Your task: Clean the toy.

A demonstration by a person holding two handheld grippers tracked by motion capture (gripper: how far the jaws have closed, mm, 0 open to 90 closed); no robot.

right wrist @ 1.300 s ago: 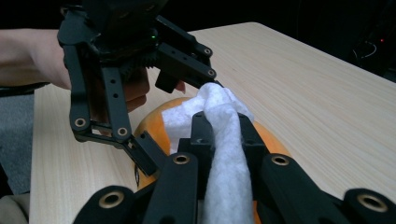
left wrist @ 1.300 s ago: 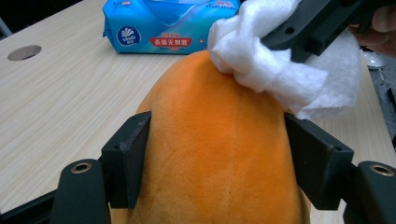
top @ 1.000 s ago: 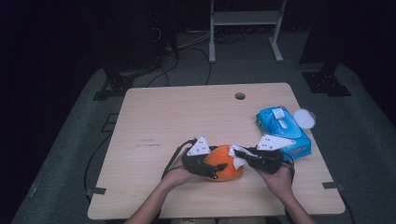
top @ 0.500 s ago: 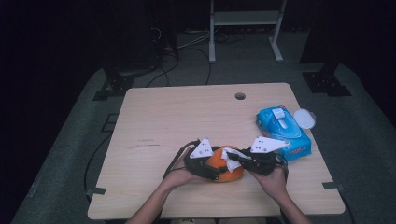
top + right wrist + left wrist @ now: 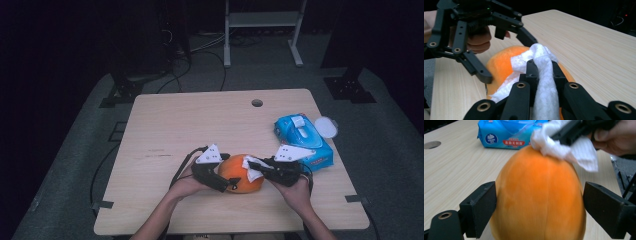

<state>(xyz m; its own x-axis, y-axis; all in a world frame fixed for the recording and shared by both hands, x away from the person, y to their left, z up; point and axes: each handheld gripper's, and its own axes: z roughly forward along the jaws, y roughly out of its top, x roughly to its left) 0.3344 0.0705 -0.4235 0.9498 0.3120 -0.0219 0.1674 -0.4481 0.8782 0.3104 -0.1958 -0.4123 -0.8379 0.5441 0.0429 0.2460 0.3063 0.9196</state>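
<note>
Altogether: one orange fruit [image 5: 239, 173], one wipe [image 5: 250, 169], one blue pack [image 5: 303, 141], two claws.

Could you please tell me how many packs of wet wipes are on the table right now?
1. The blue wipes pack lies near the table's right edge, beyond the right gripper, apart from the orange fruit. Its white lid is flipped open.

A round orange fruit [image 5: 240, 173] lies on the pale wooden table [image 5: 200, 125]. The left gripper [image 5: 226, 176] straddles the fruit's left side, its jaws having just been opening. The right gripper [image 5: 254, 166] presses a crumpled white tissue [image 5: 251, 168] onto the fruit's right top. A blue tissue pack [image 5: 302, 141] lies just right of the fruit.
</note>
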